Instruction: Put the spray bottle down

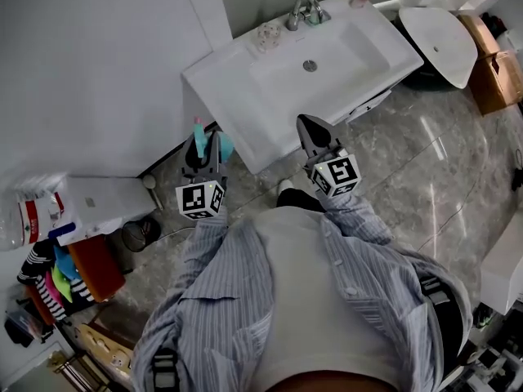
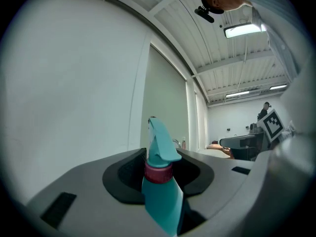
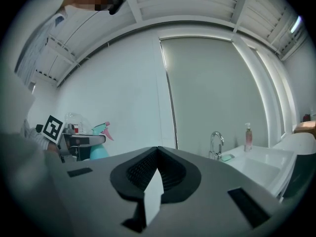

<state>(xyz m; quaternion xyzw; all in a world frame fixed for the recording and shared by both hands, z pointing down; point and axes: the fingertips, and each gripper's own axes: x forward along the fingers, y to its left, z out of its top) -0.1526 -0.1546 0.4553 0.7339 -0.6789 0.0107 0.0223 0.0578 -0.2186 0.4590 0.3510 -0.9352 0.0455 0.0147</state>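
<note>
The sink counter [image 1: 237,96] fills the middle of my head view, with pale stone floor [image 1: 425,170] around it. Both grippers point level towards its near edge.

My left gripper [image 1: 204,152] is closed on the spray bottle [image 2: 160,191]. The bottle is off every surface, over the floor just in front of the counter's left corner. In the left gripper view it stands upright between the jaws, which press on the teal body just below the pink collar [image 2: 158,173]. The trigger head rises clear above them.

My right gripper [image 3: 157,149] has its jaws drawn together, with a thin white strip [image 3: 152,196] pinched low between them. I cannot tell what that strip is.

I judge the bottle to be smooth plastic: stiff near the neck, softer and squeezable lower down, and not fragile. I cannot see how full it is, so its weight is a guess. With the trigger head on top it is probably top-heavy and could tip if it lands tilted. I think the present hold is the right one, since the collar acts as a stop against slipping. I would set the base down flat before opening the jaws.
</note>
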